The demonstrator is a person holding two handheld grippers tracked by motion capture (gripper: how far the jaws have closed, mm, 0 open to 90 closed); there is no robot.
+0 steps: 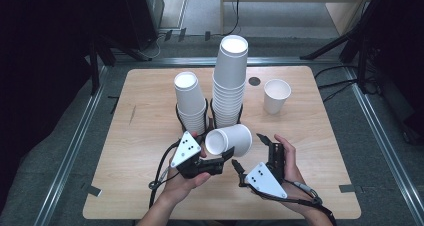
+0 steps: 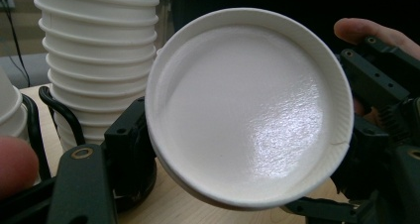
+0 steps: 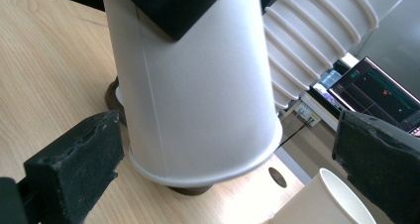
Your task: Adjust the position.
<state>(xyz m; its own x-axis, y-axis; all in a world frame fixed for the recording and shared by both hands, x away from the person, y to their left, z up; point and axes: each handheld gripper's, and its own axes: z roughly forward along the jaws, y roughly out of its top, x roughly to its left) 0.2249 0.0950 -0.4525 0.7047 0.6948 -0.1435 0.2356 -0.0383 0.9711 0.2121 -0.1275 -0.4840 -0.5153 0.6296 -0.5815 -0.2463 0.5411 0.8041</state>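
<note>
We hold the cup [image 1: 230, 140] on its side just in front of the tall stack [image 1: 230, 81], left gripper [image 1: 226, 156] clamped on its rim. Right gripper [image 1: 250, 151] is released, jaws wide beside the cup. Keep the left grip steady, turn cup upright, set it near the lone cup [image 1: 276, 95].

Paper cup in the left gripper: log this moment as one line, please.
left gripper: shut on paper cup, held sideways | right gripper: open, off the cup | two cup stacks behind | single cup upright, back right
</note>
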